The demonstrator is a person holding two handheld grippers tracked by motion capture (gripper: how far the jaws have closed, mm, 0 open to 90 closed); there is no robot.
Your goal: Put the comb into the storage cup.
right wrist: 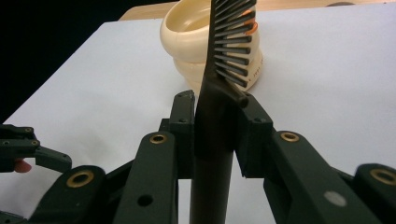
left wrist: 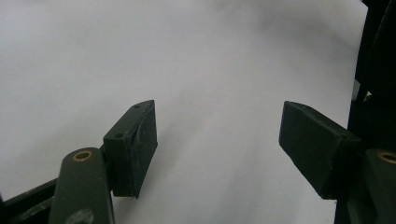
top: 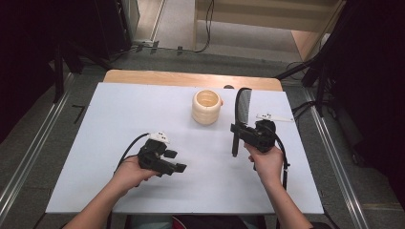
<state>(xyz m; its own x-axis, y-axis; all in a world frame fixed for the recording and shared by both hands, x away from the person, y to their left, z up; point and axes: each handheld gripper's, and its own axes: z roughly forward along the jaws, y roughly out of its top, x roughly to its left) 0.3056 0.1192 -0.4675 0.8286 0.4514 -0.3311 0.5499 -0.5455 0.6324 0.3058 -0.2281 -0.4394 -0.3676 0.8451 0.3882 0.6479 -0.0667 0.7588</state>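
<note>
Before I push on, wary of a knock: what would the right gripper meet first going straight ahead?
Probably the cream cup: the right gripper, shut on the comb, points at it, though depth is unclear.

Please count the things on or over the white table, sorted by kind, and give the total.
Black comb: 1
Cream ribbed cup: 1
Hand-held gripper: 2 (left, right)
Total: 4

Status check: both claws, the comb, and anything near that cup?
Left claw open, empty, over bare table. Right claw shut on black comb where handle meets teeth. Cream ridged cup upright, just ahead-left of comb. Nothing between them.
</note>
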